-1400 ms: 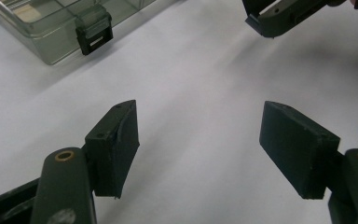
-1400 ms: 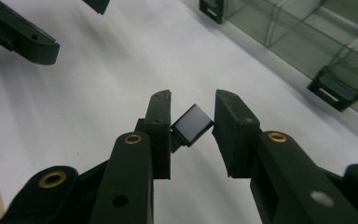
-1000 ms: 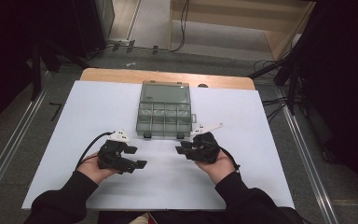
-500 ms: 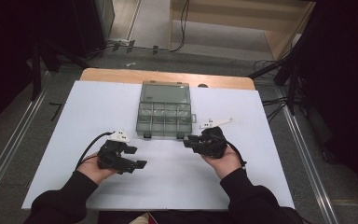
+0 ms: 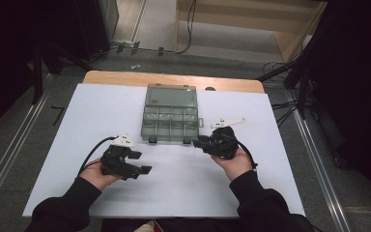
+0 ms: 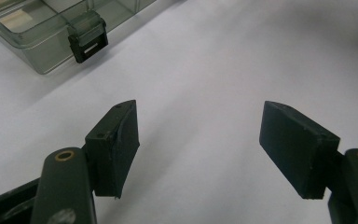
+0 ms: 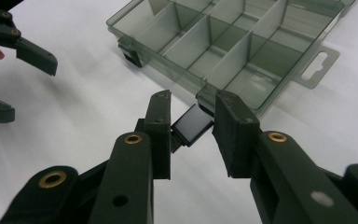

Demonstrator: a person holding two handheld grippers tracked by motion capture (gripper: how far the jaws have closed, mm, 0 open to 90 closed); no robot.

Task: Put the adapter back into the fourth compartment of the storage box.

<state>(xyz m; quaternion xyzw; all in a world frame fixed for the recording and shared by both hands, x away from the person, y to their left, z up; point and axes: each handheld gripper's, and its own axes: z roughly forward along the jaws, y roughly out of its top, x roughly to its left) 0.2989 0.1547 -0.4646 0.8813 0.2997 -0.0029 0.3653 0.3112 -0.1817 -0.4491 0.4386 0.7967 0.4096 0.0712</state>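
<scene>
A smoky clear compartment box [image 5: 170,116] lies open mid-table, its lid back flat. In the high view my right gripper [image 5: 196,142] is at the box's front right corner. The right gripper view shows that gripper [image 7: 193,116] with its jaws drawn narrow on the black front latch [image 7: 192,126], both pads touching it. The compartments [image 7: 223,51] behind look empty. My left gripper [image 5: 142,162] hovers low over the table, left of the box's front, and points right. It [image 6: 198,140] is wide open with nothing between its pads. The other latch [image 6: 88,42] sits up and to the left of it.
A white sheet [image 5: 77,116] covers the table, with a wooden strip [image 5: 125,77] at the far edge. Metal rails and cables run along the floor on both sides. In the right gripper view the left gripper's open jaws [image 7: 9,74] show at the far left.
My right gripper has moved forward and slightly right, up to the box's front right latch. The left gripper has stayed in place.
</scene>
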